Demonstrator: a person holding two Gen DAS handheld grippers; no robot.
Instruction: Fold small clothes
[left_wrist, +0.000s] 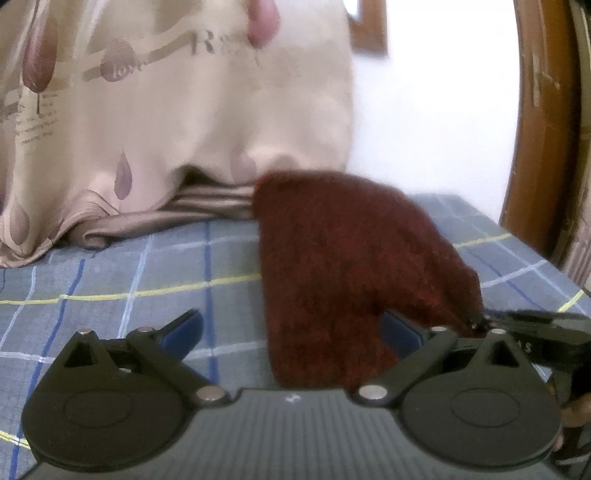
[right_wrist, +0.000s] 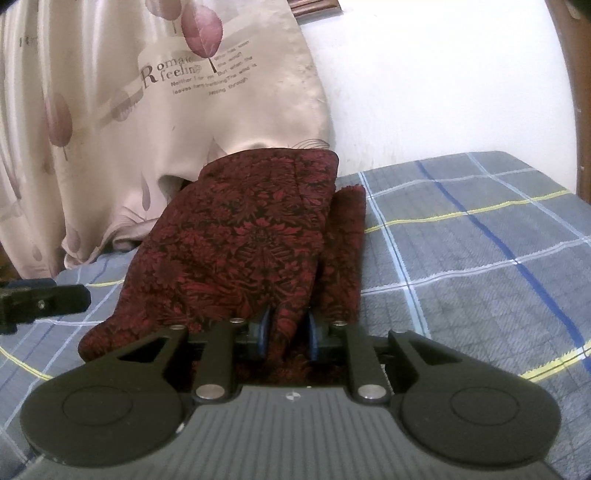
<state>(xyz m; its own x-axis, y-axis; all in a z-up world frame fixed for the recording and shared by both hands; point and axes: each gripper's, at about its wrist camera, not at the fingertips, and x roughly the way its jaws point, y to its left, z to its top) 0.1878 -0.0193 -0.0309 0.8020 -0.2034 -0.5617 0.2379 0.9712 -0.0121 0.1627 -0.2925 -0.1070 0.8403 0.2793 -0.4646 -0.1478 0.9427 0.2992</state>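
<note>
Right gripper (right_wrist: 287, 338) has a fold of the dark red floral-patterned garment (right_wrist: 243, 236) between its narrowly parted blue pads, contact unclear. Left gripper (left_wrist: 291, 332) gapes wide, its view blurred. Garment lies folded on the checked woven bedsheet (right_wrist: 480, 266), far edge against a satiny curtain (right_wrist: 92, 122).

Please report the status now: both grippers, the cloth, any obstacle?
Left gripper open. Right gripper loosely around dark red patterned cloth, folded on blue checked sheet. No obstacle.
</note>
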